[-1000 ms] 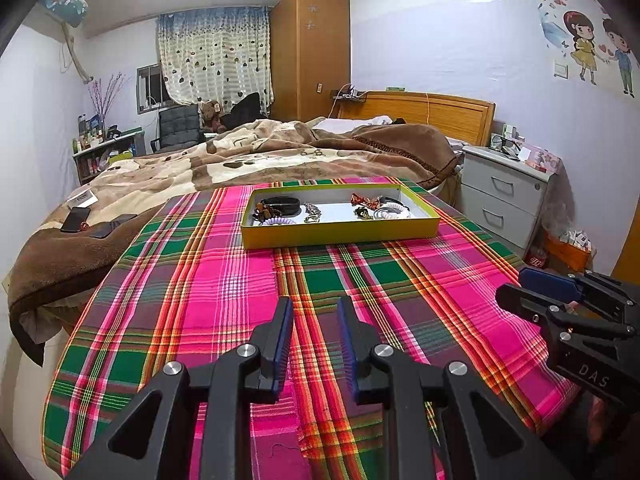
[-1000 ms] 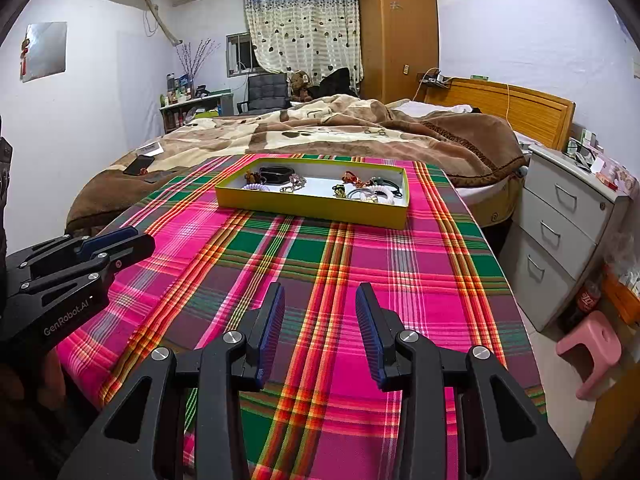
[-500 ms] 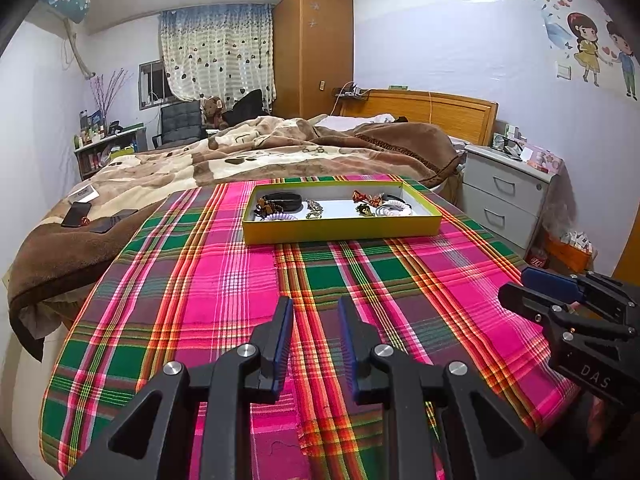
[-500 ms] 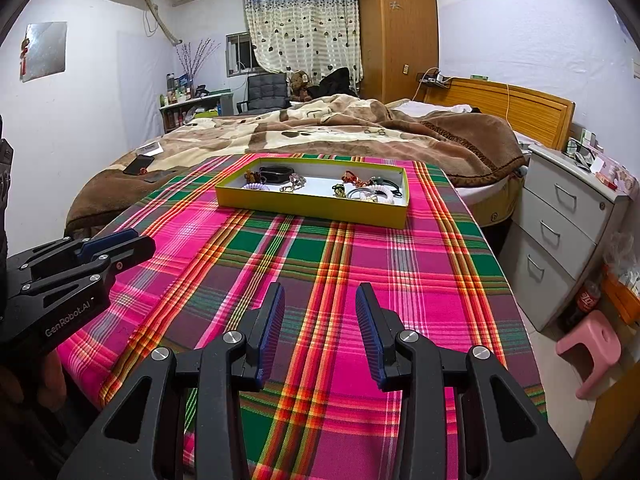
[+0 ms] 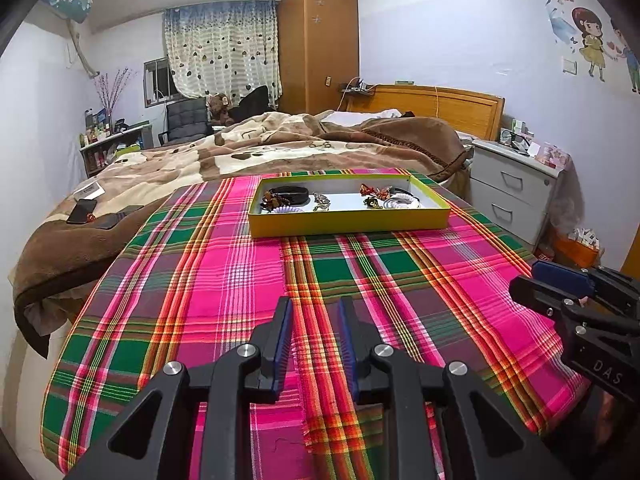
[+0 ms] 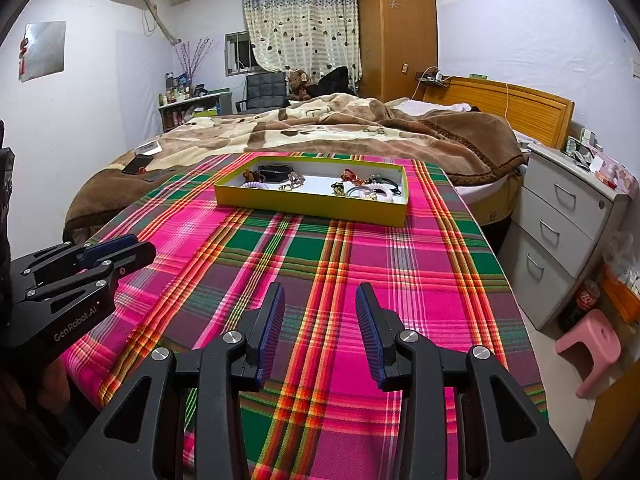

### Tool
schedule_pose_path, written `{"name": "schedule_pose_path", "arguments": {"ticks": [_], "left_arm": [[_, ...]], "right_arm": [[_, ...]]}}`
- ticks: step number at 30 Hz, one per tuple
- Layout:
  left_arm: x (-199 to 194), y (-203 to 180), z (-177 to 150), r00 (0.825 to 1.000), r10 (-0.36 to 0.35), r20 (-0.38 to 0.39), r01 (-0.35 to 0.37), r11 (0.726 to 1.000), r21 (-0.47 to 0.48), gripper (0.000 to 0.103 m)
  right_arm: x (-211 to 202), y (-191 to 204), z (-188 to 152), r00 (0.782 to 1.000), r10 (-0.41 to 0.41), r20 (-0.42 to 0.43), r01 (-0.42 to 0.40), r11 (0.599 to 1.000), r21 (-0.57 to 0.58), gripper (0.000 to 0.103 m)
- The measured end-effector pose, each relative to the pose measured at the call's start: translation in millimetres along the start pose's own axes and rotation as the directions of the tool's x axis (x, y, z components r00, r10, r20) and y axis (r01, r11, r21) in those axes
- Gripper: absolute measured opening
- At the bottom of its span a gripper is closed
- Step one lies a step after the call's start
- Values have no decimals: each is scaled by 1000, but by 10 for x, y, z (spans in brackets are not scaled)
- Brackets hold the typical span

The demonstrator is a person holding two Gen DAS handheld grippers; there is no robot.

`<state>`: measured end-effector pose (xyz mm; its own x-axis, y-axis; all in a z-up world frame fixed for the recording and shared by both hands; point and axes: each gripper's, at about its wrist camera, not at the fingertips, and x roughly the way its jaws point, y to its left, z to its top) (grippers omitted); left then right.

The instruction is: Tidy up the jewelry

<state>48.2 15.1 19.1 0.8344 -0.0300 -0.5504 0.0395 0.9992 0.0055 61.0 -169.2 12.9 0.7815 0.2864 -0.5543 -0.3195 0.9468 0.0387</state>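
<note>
A shallow yellow box (image 5: 348,222) (image 6: 308,206) rests at the far end of the plaid tablecloth (image 5: 224,280) (image 6: 360,264). Inside lie several pieces: a black band (image 5: 290,194), a lilac coil tie (image 5: 286,210), white hair ties (image 5: 400,202) and small charms (image 5: 374,191). My left gripper (image 5: 315,312) hovers open over the near cloth, nothing between its blue pads; it also shows at the left edge of the right wrist view (image 6: 132,250). My right gripper (image 6: 320,300) is open wider, empty, and appears at the right edge of the left wrist view (image 5: 532,280). Both are well short of the box.
Behind the table is a bed with a brown blanket (image 5: 280,148) and a phone (image 5: 82,211) on it. White drawers (image 6: 560,216) stand to the right, with a pink stool (image 6: 588,344) on the floor beside the table's right edge.
</note>
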Motion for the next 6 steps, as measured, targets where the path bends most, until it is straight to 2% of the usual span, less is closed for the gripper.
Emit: {"name": "schedule_pose_path", "arguments": {"ticks": [6], "left_arm": [[-12,-3,-3,1000,-1,3,1,1000,3,22]], "right_arm": [[0,0,2,1000,0,1,0,1000,1,38]]}}
